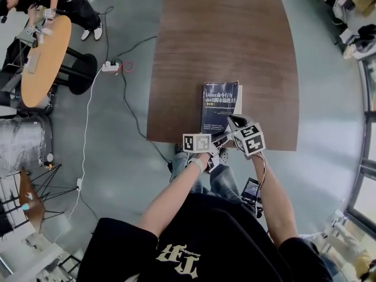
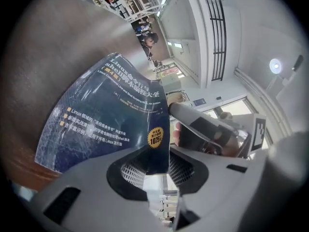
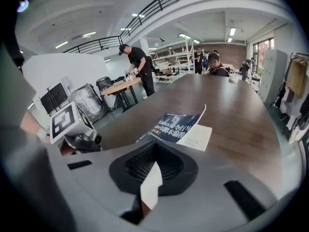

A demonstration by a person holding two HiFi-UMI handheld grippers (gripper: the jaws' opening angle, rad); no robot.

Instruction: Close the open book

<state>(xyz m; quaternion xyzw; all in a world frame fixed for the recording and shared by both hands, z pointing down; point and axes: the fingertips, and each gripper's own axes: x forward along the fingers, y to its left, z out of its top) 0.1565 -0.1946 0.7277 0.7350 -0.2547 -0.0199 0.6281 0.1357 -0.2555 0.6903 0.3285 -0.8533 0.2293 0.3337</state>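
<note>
A dark blue paperback book [image 1: 220,104] lies near the front edge of the long brown table [image 1: 223,40]. Its front cover [image 2: 111,115] is raised, and my left gripper [image 2: 159,170] is shut on the cover's lower corner. In the right gripper view the book [image 3: 175,125] shows a white page [image 3: 197,137] under the lifted cover. My right gripper [image 1: 236,122] hovers just over the book's near right corner, beside the left gripper [image 1: 215,141]. A white paper slip [image 3: 151,186] stands pinched in the seam of the right gripper's closed jaws.
A round wooden table [image 1: 44,57] with a person beside it stands to the far left. A power strip [image 1: 110,66] and cables lie on the floor left of the brown table. Further people [image 3: 137,64] stand or sit beyond the table's far end.
</note>
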